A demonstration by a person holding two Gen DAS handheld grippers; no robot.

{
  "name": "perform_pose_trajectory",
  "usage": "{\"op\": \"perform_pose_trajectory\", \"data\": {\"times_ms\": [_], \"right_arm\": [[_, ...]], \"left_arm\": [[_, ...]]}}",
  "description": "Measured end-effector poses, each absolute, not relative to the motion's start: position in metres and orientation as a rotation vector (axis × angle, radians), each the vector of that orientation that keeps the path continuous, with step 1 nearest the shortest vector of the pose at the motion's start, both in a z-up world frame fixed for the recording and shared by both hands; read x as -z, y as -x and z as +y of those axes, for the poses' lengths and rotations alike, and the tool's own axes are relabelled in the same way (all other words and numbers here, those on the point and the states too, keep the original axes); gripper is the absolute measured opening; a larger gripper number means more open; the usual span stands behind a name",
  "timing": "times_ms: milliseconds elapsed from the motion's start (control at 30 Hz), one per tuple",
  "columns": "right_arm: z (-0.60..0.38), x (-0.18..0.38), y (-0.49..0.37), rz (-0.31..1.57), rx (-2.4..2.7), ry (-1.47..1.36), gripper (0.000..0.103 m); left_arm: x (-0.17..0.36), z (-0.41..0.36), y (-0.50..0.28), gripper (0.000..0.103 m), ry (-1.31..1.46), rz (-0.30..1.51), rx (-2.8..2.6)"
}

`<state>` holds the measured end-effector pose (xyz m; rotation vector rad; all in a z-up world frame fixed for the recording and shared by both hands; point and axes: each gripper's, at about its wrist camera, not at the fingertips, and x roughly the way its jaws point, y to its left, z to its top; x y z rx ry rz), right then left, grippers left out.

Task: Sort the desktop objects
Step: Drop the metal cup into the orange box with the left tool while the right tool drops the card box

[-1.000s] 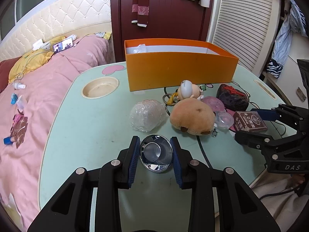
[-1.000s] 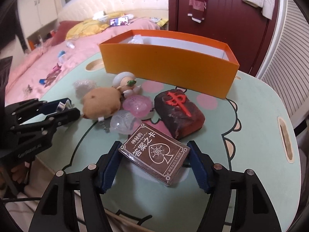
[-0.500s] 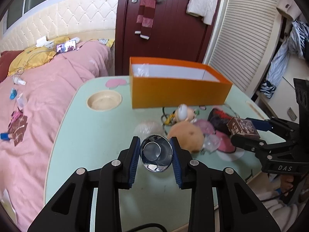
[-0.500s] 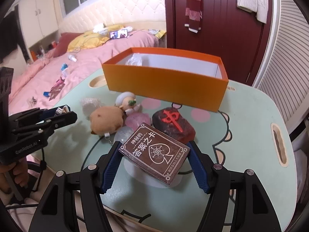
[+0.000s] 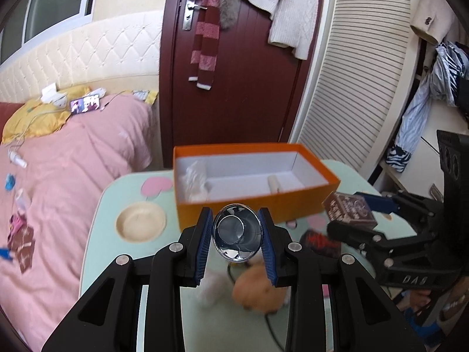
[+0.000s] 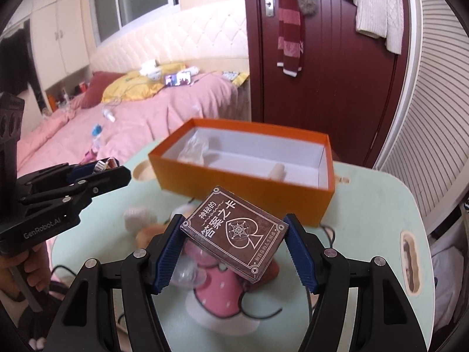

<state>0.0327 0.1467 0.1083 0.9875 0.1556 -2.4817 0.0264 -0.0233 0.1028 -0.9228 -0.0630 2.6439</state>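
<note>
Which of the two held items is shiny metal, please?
The cup between the left gripper's fingers; the right gripper holds a brown card box.

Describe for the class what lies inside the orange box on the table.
Inside the orange box, on its white floor: crumpled clear plastic at one end and a small pale roll further along. The near wall hides the strip of floor just behind it.

Bright daylight enters from the window [image 6: 140, 3] at upper left. Fisheye bending darkens the corners. Items low on the table [image 6: 375, 205] smear with motion blur; the chrome cup [image 5: 236, 233] glints.
</note>
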Motion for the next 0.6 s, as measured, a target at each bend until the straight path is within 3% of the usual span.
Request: {"op": "perform_pose_trajectory", "data": {"times_ms": [600], "right_arm": [[0.142, -0.120, 0.039, 0.061, 2.598, -0.972, 0.068]], "left_arm": [[-0.106, -0.001, 0.053, 0.033, 0.945, -0.080, -2.627]]}}
